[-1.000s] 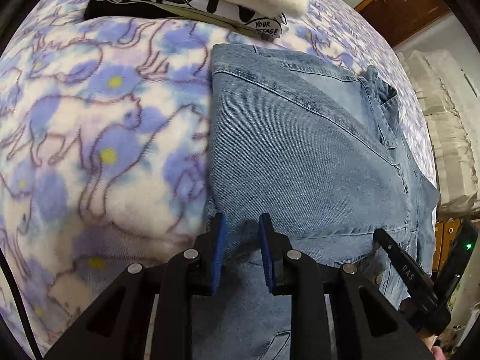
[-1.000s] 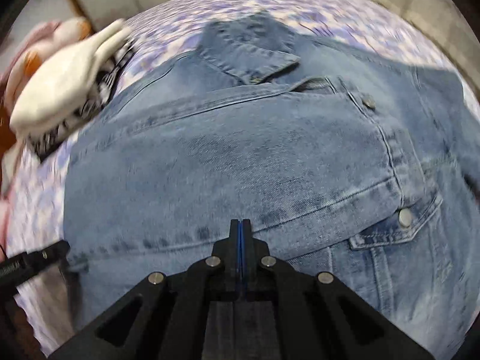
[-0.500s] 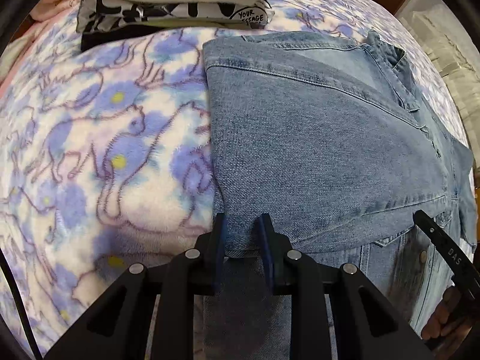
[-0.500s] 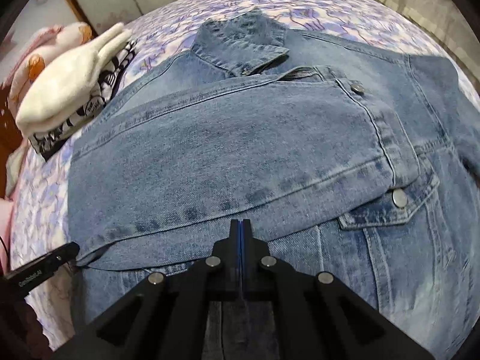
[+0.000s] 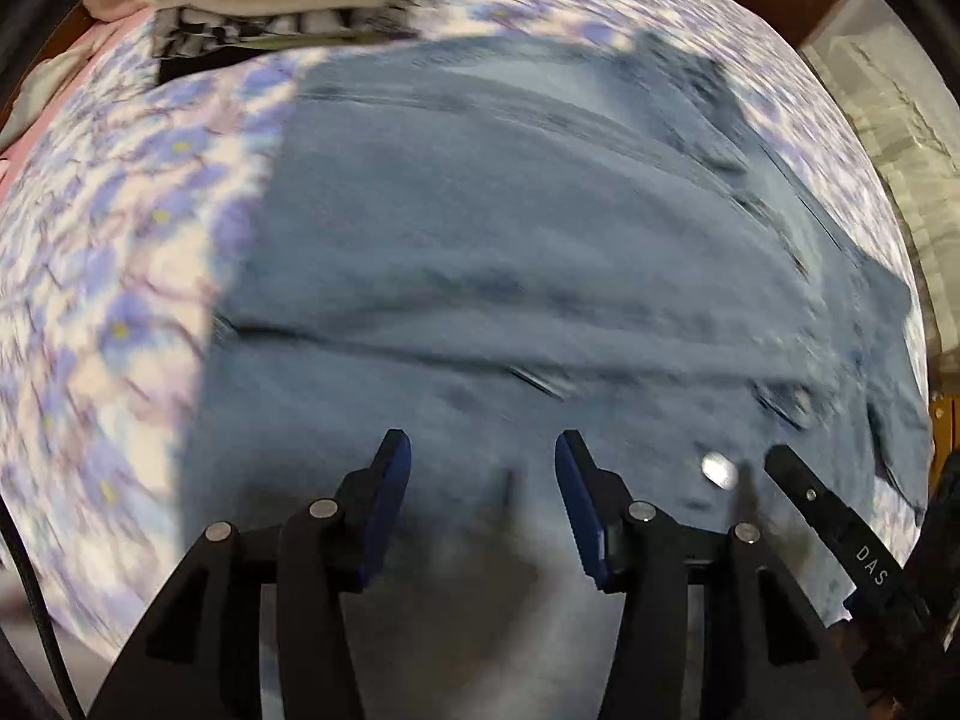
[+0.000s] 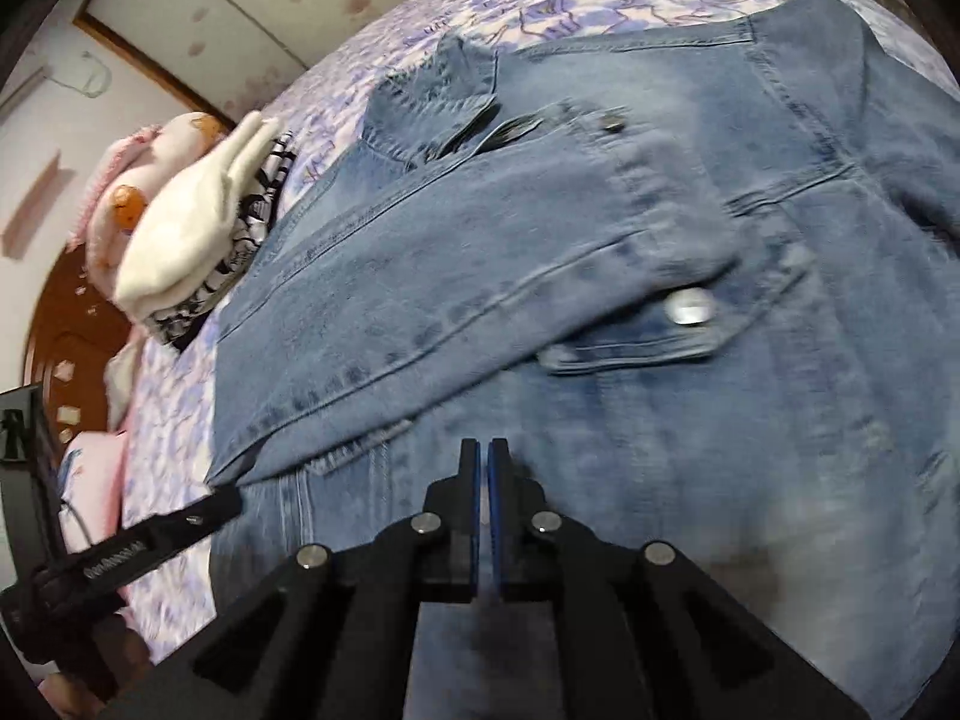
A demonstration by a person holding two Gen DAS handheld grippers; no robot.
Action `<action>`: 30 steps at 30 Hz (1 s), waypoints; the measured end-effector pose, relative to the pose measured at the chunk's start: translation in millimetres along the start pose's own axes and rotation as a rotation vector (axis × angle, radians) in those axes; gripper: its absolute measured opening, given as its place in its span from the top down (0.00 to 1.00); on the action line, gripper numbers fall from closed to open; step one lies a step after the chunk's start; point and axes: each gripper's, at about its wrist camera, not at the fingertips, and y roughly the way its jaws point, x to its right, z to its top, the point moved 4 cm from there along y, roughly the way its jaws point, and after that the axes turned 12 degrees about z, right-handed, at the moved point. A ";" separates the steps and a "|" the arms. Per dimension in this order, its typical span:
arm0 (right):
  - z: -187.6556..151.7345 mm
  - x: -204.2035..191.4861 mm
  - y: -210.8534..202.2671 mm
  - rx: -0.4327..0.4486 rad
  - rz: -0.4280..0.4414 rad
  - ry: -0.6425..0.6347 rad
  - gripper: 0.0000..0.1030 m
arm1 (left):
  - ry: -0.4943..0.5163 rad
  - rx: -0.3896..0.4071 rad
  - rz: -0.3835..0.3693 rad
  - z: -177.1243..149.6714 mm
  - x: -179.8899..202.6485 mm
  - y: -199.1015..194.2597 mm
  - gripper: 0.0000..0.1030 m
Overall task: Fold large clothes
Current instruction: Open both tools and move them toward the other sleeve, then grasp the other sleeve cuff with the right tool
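A light-blue denim jacket (image 5: 540, 252) lies spread on the bed, collar (image 6: 432, 96) toward the far side. One sleeve (image 6: 480, 276) is folded across its front, above a pocket flap with a metal button (image 6: 690, 306). My left gripper (image 5: 483, 468) hovers over the lower part of the jacket; its jaws are opening, with denim below them and nothing pressed between the pads. My right gripper (image 6: 483, 462) is shut with nothing in it, above the jacket's middle. The left view is blurred by motion. Each gripper shows at the edge of the other's view.
A stack of folded clothes (image 6: 186, 240), white on top of a black-and-white print, sits on the bed by the jacket's shoulder. A blue-and-purple patterned blanket (image 5: 108, 240) covers the bed. Pink soft things (image 6: 132, 180) and a wooden headboard (image 6: 66, 324) lie beyond.
My left jaws have spread and let go of the sleeve's edge. Both grippers have drawn back over the jacket, so more of it shows. The right jaws stay shut.
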 end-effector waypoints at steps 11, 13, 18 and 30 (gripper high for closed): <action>-10.8 103.7 -125.9 -0.057 0.014 0.068 0.97 | 0.044 0.024 -0.048 -60.4 168.4 -63.9 0.44; -14.7 126.4 -150.1 -0.030 0.010 0.136 0.97 | 0.057 0.054 -0.047 -62.5 189.0 -77.3 0.42; -28.0 178.6 -199.3 0.044 -0.003 0.293 0.90 | 0.137 0.068 -0.053 -72.6 241.5 -99.4 0.39; -4.4 281.0 -274.5 0.253 -0.059 0.433 0.62 | 0.353 -0.027 -0.054 -103.5 341.6 -98.0 0.33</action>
